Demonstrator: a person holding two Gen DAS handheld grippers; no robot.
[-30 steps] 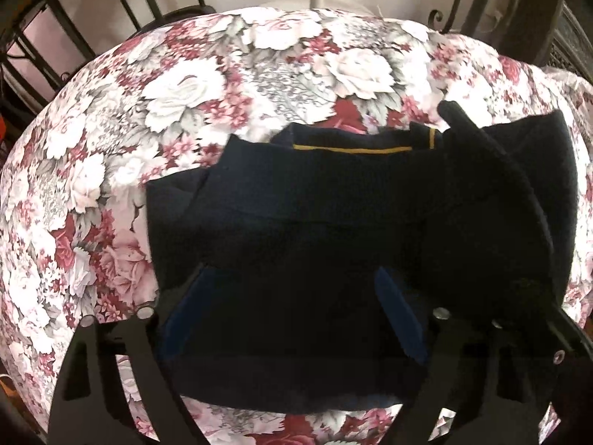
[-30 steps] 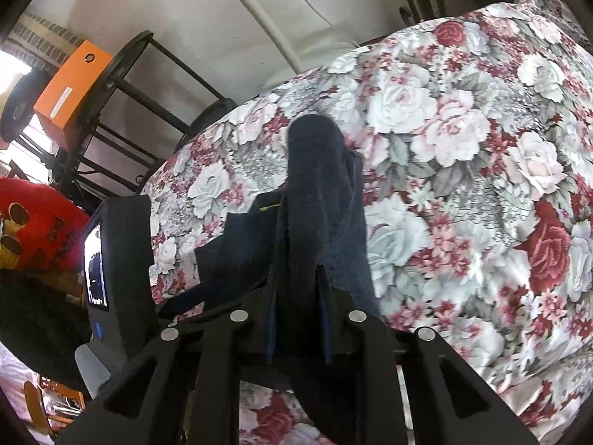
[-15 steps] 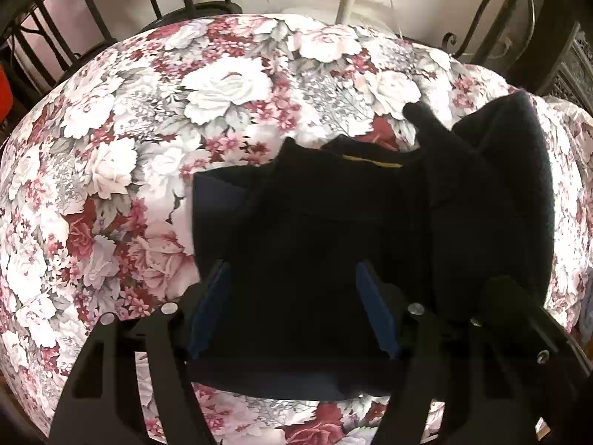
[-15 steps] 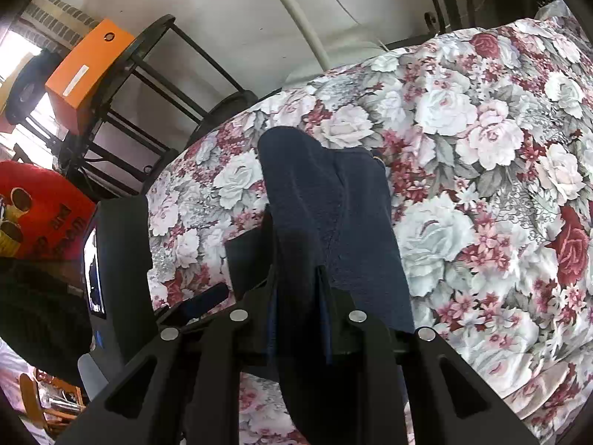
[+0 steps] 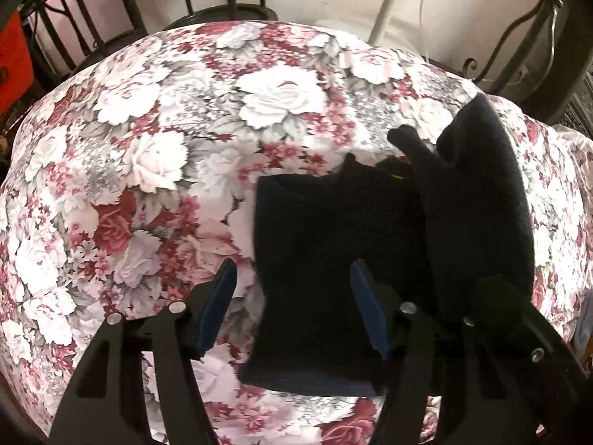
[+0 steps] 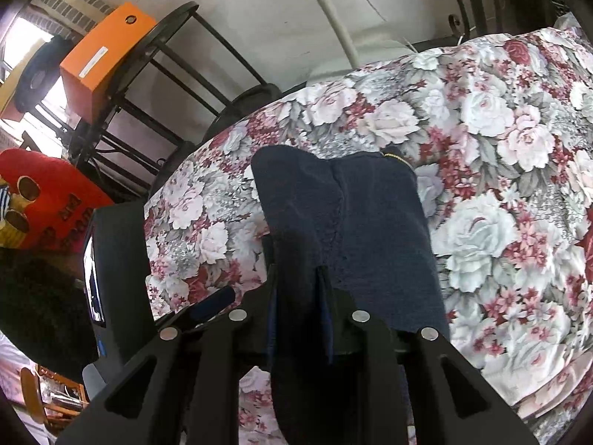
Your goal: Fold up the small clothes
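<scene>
A dark navy garment point(image 5: 333, 230) lies on the floral cloth point(image 5: 148, 148). My left gripper point(image 5: 294, 296) points steeply down over the garment's left edge, its jaws closing. The right blue pad point(image 5: 370, 311) is over the fabric and the left pad point(image 5: 218, 307) over bare cloth, neither pressing on it. My right gripper point(image 6: 298, 278) is shut on a bunched fold of the garment point(image 6: 370, 222). It holds that side up as a raised flap point(image 5: 481, 204). A thin yellow trim point(image 6: 393, 155) shows at the far edge. The left gripper's body point(image 6: 118, 278) stands close at the left of the right wrist view.
The floral cloth covers a rounded table that drops away at every side. A black metal rack with an orange box point(image 6: 103, 55) and a red cushion point(image 6: 44, 200) stand beyond the left. A white pipe point(image 5: 389, 7) and dark ironwork point(image 5: 526, 37) line the far wall.
The left gripper slid left until its left pad left the garment, and its jaws narrowed. The right gripper carried its pinched fold up and across, so the garment looks narrower.
</scene>
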